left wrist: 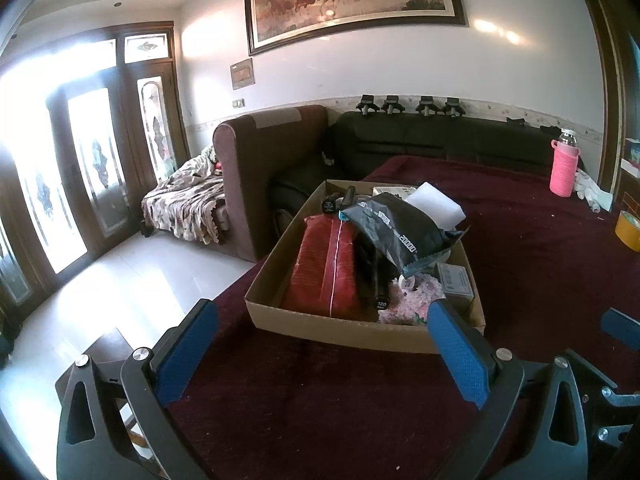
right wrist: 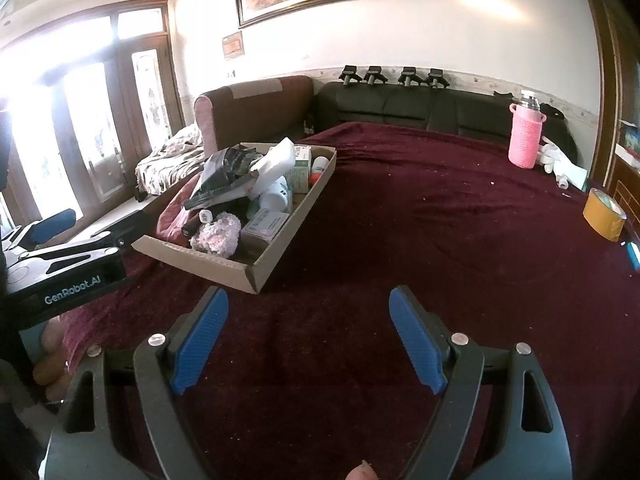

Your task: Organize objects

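Note:
A shallow cardboard box [left wrist: 352, 330] [right wrist: 276, 256] stands on a dark red tablecloth [left wrist: 320, 400] [right wrist: 400, 220]. It holds a red pouch [left wrist: 326, 268], a black foil bag [left wrist: 396, 228] [right wrist: 228, 180], a black tube [left wrist: 378, 284], a pink fluffy item [left wrist: 416, 300] [right wrist: 218, 234], a white block [left wrist: 436, 204] [right wrist: 274, 160], small boxes and bottles. My left gripper [left wrist: 324, 328] is open and empty just in front of the box's near edge. My right gripper [right wrist: 308, 312] is open and empty over bare cloth, right of the box's near corner. The left gripper's body [right wrist: 60, 264] shows at the left of the right wrist view.
A pink-sleeved bottle [left wrist: 565, 168] [right wrist: 526, 136] and white items [right wrist: 560, 164] stand at the far right of the table. A roll of yellow tape [left wrist: 628, 230] [right wrist: 604, 218] lies at the right edge. Sofas [right wrist: 400, 104] run behind the table. The tiled floor [left wrist: 120, 292] is to the left.

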A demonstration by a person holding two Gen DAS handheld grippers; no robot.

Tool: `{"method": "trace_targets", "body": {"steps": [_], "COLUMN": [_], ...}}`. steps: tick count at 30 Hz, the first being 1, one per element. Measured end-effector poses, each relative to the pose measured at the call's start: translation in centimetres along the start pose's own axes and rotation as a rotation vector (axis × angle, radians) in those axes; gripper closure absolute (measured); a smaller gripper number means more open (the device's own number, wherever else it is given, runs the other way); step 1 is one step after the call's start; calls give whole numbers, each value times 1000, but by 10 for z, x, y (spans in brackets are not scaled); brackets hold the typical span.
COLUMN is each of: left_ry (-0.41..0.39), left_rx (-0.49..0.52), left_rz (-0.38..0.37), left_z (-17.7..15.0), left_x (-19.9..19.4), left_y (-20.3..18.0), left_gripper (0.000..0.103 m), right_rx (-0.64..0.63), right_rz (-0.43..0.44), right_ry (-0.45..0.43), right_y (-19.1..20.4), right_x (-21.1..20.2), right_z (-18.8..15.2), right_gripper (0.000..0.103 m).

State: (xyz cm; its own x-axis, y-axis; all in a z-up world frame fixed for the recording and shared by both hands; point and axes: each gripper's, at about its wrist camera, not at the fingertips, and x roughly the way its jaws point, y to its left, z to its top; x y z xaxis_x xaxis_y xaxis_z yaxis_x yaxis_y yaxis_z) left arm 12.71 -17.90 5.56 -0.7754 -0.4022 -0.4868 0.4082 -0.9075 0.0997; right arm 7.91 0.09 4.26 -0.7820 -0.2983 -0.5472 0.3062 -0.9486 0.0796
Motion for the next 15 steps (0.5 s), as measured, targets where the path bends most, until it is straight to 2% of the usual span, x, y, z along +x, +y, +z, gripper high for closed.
{"method": "trace_targets", "body": {"steps": [15], "left_ry": [-4], "left_rx": [19], "left_rz": [13], "left_z": [-2], "left_x": [-1], "left_y": [-2], "left_gripper": [1], "right_rx": [8], "right_rz": [2], "right_ry": [-2], "right_y": [-2], "right_x": [-1], "right_z": [1], "right_gripper": [19]}}
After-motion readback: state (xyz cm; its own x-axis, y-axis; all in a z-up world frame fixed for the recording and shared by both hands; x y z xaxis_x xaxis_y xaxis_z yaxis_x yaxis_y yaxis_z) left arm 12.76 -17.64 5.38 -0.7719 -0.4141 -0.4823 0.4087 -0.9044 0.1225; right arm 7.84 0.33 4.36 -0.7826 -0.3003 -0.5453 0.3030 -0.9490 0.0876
